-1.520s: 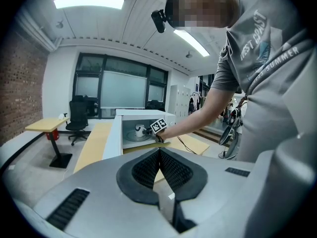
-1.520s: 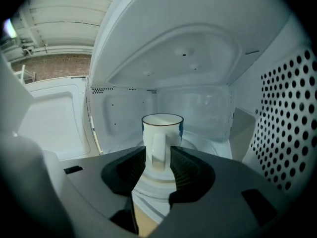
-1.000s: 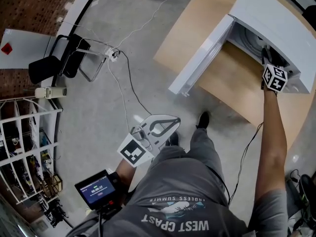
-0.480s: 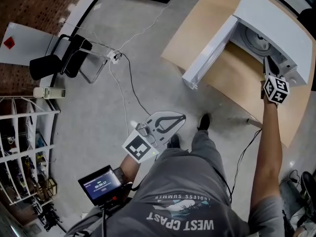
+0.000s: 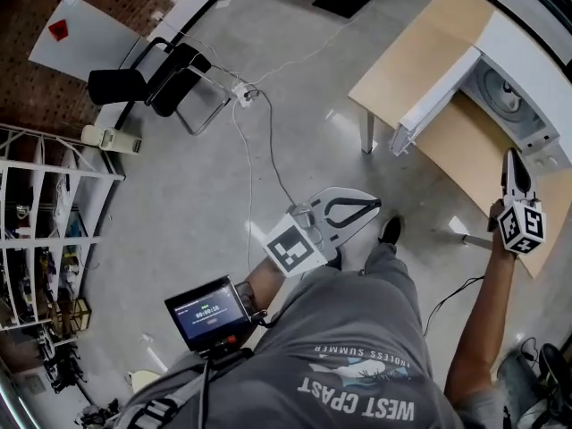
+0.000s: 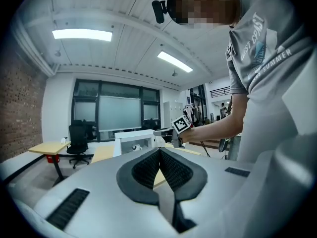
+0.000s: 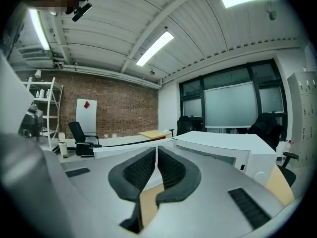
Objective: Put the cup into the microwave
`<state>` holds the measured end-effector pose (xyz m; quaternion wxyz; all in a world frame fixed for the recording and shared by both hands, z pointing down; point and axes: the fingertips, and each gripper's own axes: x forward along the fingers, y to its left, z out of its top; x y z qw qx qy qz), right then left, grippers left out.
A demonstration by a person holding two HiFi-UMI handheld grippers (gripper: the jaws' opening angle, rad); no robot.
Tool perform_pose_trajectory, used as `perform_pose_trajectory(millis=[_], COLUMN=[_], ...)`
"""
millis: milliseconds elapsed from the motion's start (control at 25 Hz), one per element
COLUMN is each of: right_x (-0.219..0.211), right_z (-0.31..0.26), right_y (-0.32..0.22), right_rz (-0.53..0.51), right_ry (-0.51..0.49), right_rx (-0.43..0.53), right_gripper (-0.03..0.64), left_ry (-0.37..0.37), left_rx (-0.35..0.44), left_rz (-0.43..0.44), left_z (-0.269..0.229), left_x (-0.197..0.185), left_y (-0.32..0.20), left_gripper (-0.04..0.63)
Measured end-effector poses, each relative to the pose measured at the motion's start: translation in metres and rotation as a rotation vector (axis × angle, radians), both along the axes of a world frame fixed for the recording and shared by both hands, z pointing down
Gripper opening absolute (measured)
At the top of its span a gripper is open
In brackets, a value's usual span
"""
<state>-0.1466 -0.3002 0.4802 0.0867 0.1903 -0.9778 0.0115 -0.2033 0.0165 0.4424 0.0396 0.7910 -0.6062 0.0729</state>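
The white microwave stands on a wooden table at the upper right of the head view, its door swung open. A pale round shape shows inside the cavity; I cannot tell whether it is the cup. My right gripper is held out short of the microwave, pointing at it, clear of the cavity. Its jaws are closing, almost together, with nothing between them. My left gripper hangs in front of the body, away from the table, shut and empty. The microwave also appears far off in the left gripper view.
A black chair and a white board stand at the upper left by the brick wall. A white shelf rack runs down the left side. Cables trail over the grey floor. A small screen is at the person's waist.
The right gripper has drawn back out of the microwave's opening and now hangs short of the table edge. The person has stepped back. The left gripper has lifted slightly.
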Motion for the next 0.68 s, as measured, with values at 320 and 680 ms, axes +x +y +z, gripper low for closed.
perform_pose_trajectory(millis=[320,680], right_x=[0.052,0.110], right_z=[-0.054,-0.085], right_y=[0.118,0.224], right_rz=[0.011,0.047], right_ry=[-0.062,-0.086], right_rx=[0.009,0.040], right_gripper=[0.031,0.031], left_ry=[-0.040,-0.059], left_rx=[0.075,0.117], left_rz=[0.067,0.134], left_z=[-0.027,-0.033], left_x=[0.020,0.037], left_y=[0.049,0.102], left_gripper=[0.020,0.020])
